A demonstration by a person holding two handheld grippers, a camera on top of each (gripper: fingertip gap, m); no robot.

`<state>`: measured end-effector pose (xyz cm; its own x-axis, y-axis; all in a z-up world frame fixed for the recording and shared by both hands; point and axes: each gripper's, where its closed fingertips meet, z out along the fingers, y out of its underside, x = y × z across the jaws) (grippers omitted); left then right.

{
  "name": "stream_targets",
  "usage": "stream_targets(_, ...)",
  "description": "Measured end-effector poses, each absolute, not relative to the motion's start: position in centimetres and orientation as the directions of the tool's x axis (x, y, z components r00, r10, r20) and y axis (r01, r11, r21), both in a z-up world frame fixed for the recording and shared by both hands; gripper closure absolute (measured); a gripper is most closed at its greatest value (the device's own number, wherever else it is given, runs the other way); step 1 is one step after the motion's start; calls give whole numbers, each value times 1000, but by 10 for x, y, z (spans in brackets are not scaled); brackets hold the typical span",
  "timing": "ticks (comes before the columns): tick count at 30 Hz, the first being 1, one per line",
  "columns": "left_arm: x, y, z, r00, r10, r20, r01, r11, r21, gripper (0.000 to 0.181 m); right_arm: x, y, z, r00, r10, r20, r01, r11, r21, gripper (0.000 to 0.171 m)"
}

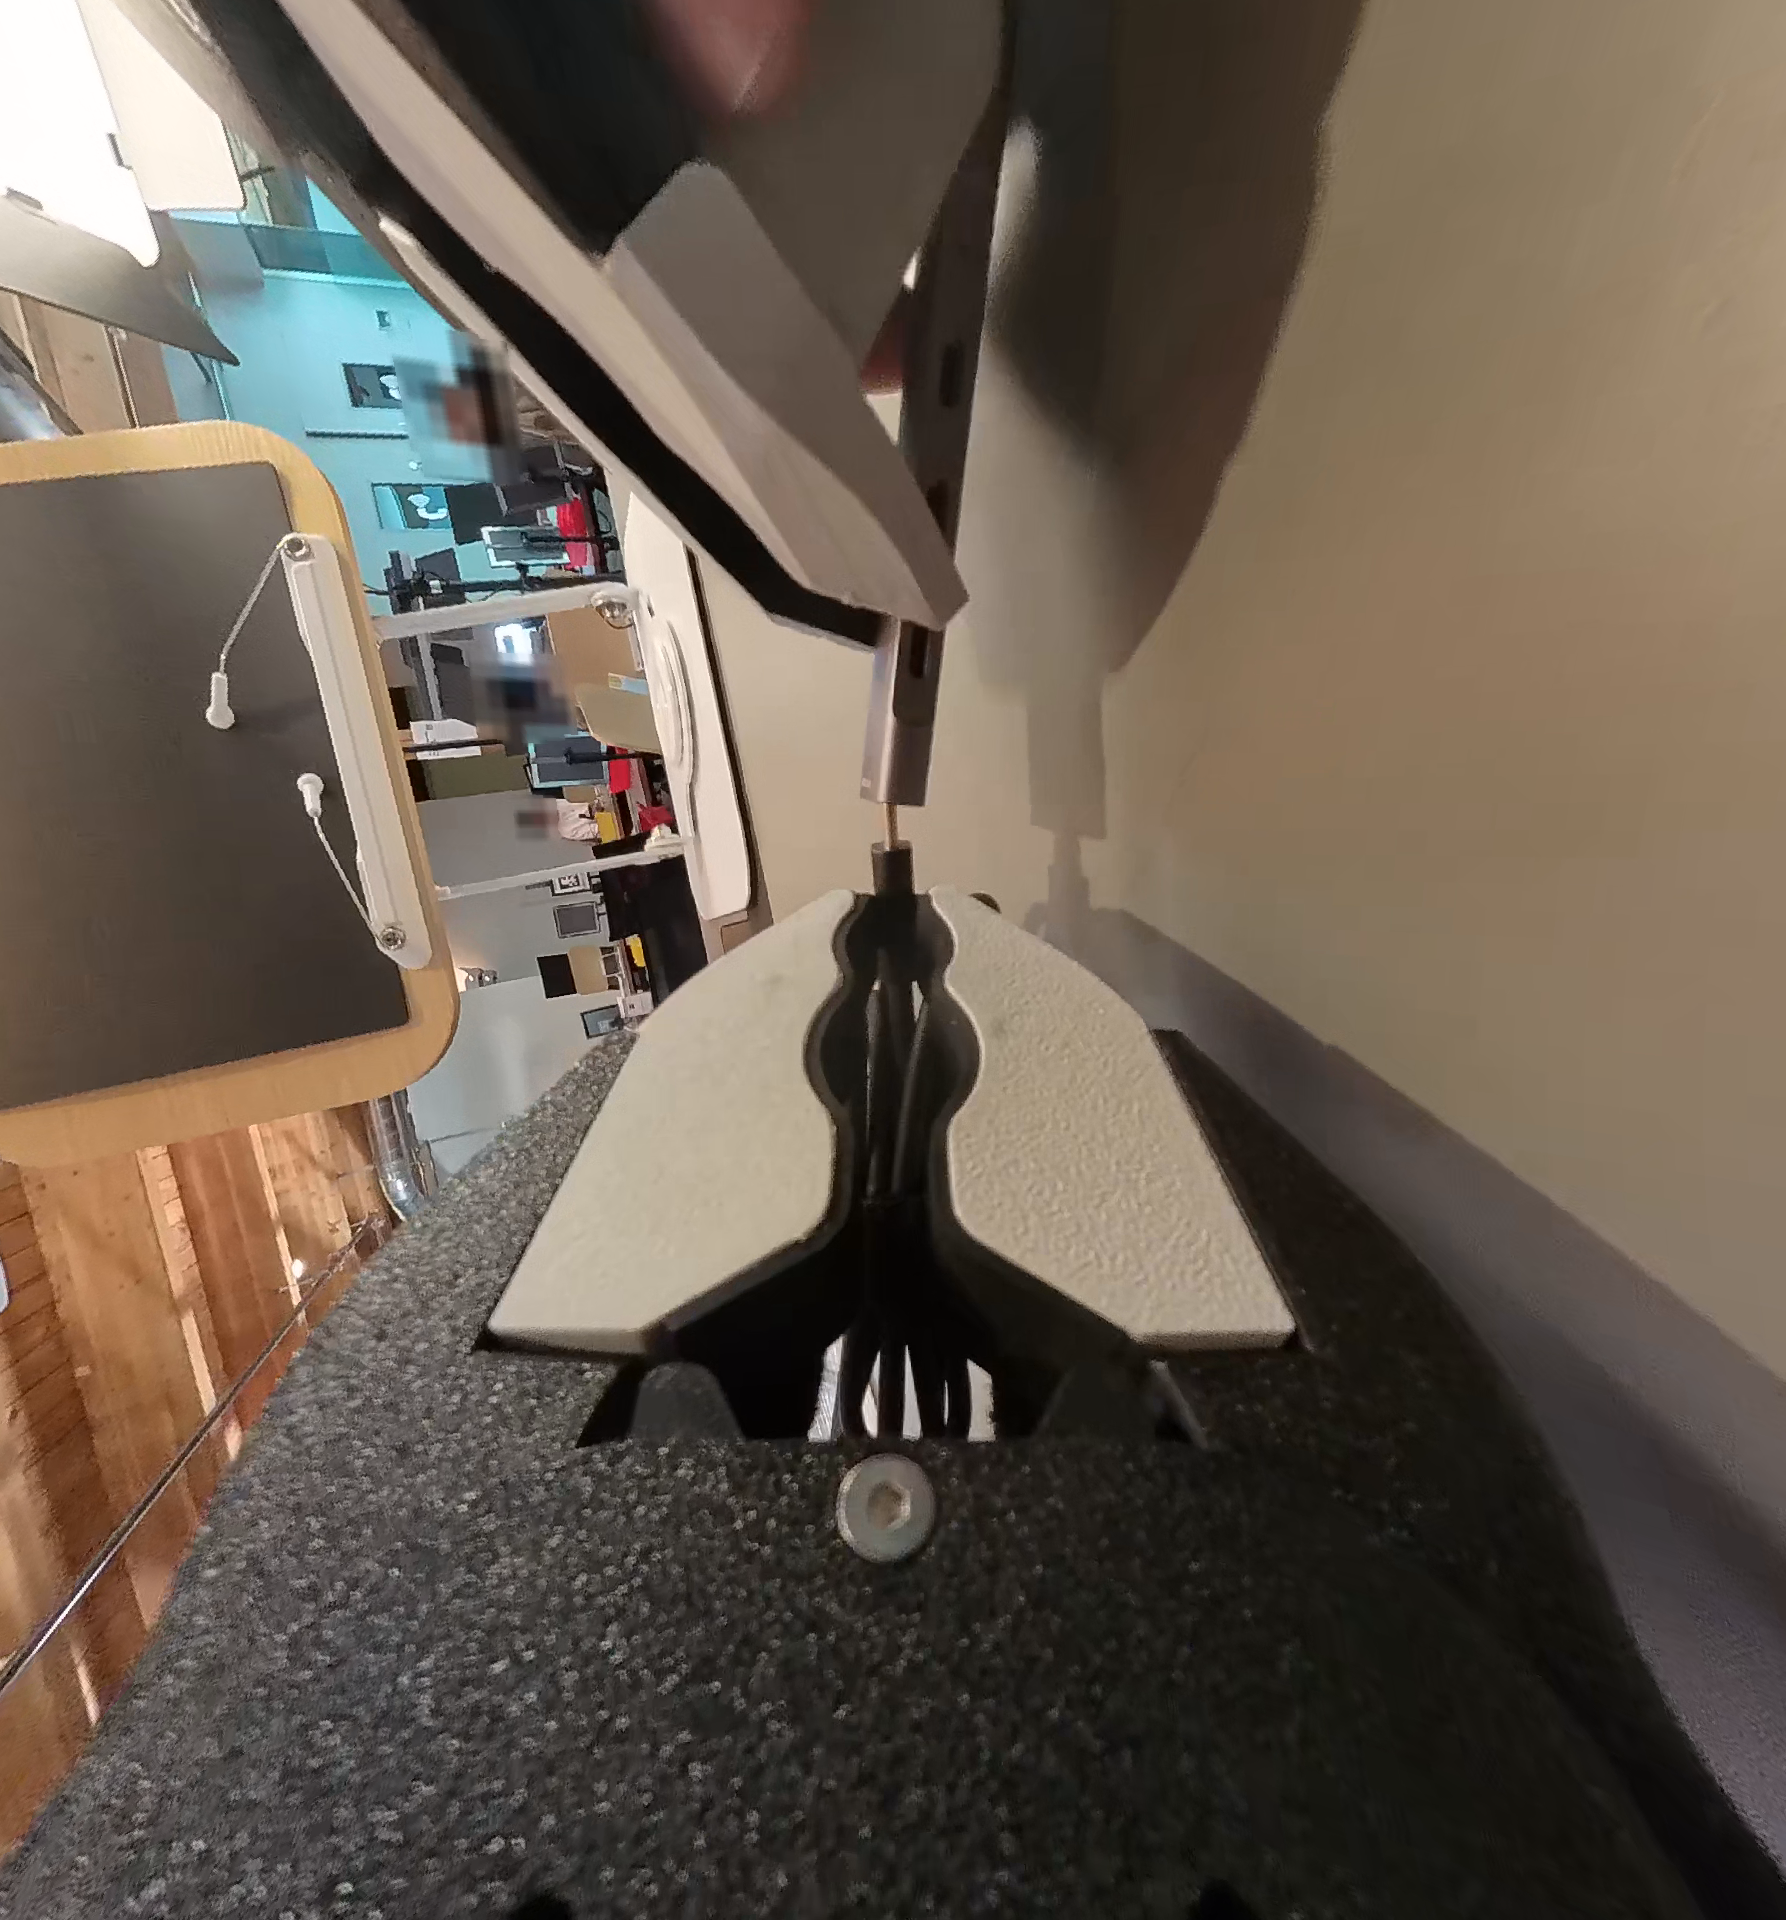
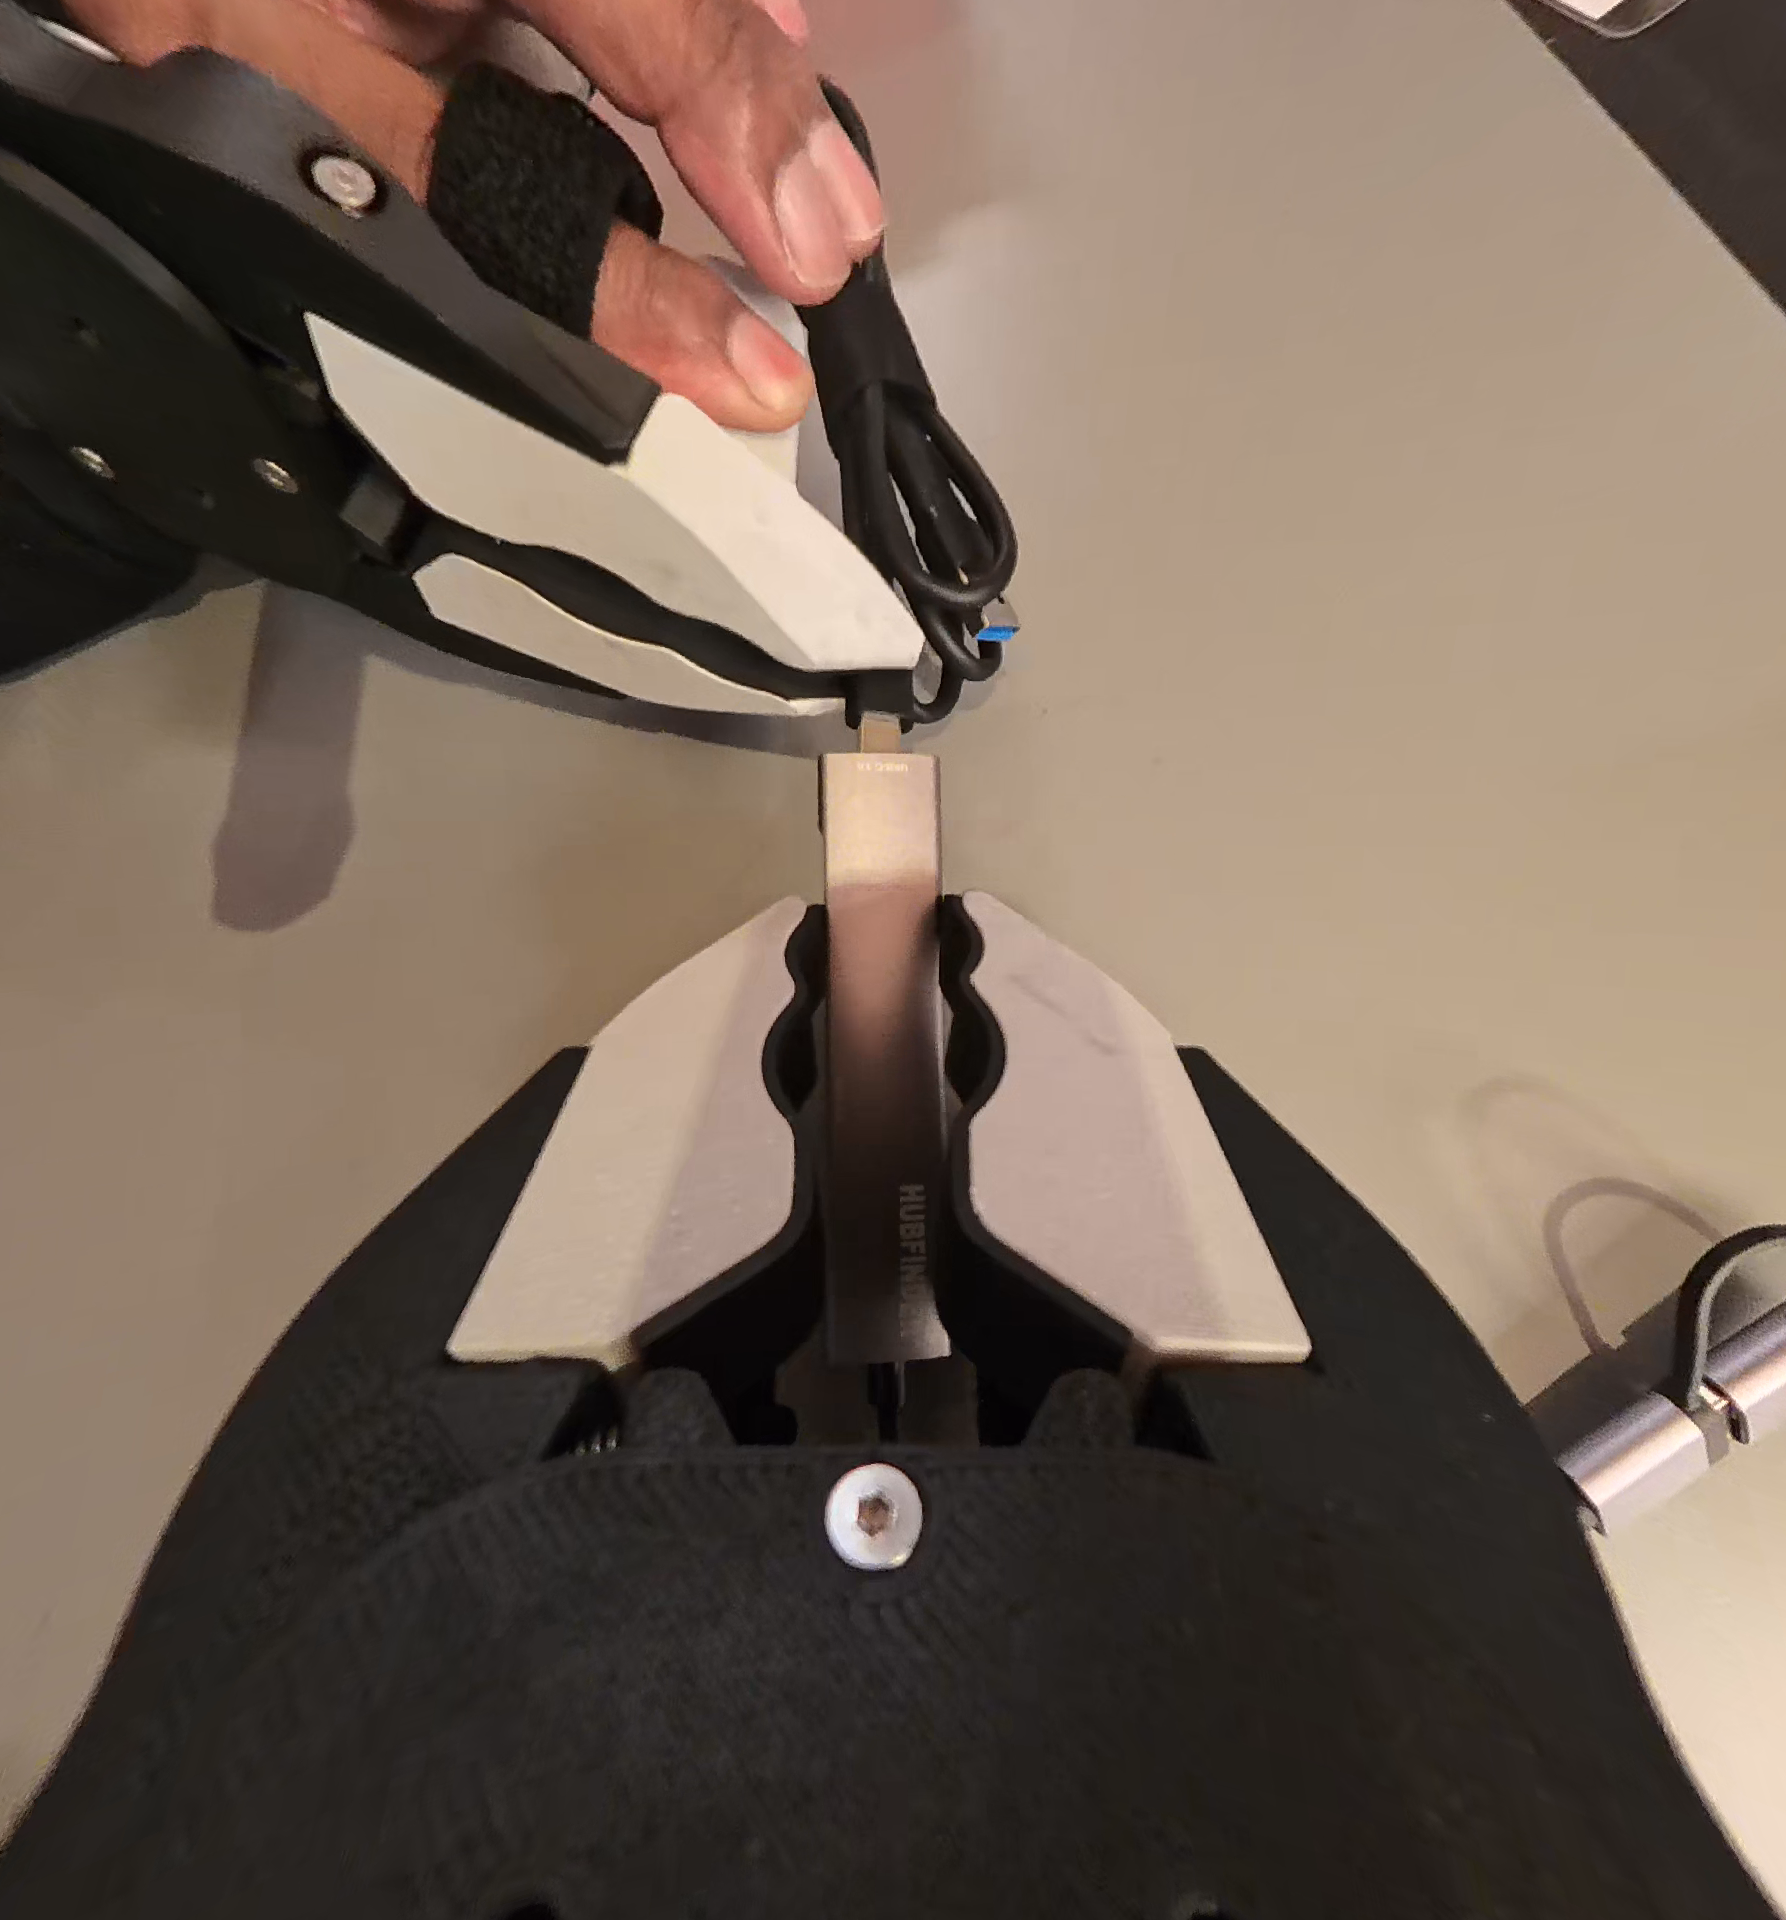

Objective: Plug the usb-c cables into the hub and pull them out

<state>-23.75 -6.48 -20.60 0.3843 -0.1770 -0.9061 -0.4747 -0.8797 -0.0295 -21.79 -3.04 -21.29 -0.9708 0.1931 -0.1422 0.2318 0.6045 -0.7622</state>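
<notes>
A: Hub [image 2: 884, 1039] — where is it?

B: Clamped lengthways between the right gripper [image 2: 881, 914] fingers, above the table [image 2: 1388, 623]. Its far end sticks out past the fingertips; its near end sits deep in the jaw, where a thin dark lead leaves it.

A: And the cable?

B: The left gripper [image 2: 873, 698] comes in from the upper left of the right wrist view, tilted down, and pinches the black plug [image 2: 876, 694] at its tips. The metal tongue of the plug meets the far end of the hub. How deep it sits I cannot tell.

A: What does the left wrist view give?

B: That camera is rolled sideways, so the room stands on edge. Its own fingers [image 1: 702, 1122] are closed on the plug [image 1: 891, 868], with black cable strands running back through the jaw. The thin metal tip reaches the hub [image 1: 904, 727] just ahead.

A: Is the hub plain there?

B: No. The right gripper [image 1: 910, 623] crosses from above, blurred, and covers most of it; only the end shows.

A: The person's hand [image 2: 723, 239]?

B: On the left gripper's handle, cut off by the top edge. One finger wears a black sleeve; another finger presses the bundled cable [image 2: 920, 488], whose loops hang beside the gripper, a blue connector [image 2: 998, 623] peeping out.

A: Anything else?

B: A silver adapter [image 2: 1699, 1392] with a dark loop lies at the right, partly behind the gripper body.
</notes>
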Motion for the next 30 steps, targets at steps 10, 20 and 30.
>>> stream_targets(10,-228,-51,-211,377,-238,-895,-519,-855,9,174,-204,-19,-215,-976,110,-188,213,656,-724,150)
stream_targets(20,-236,-53,-209,385,-187,-904,-444,-896,-4,175,-208,-21,-213,-971,150,-187,239,657,-715,151)
stream_targets(30,-241,-59,-209,375,-205,-904,-386,-921,49,175,-213,-27,-214,-941,240,-238,338,633,-697,150)
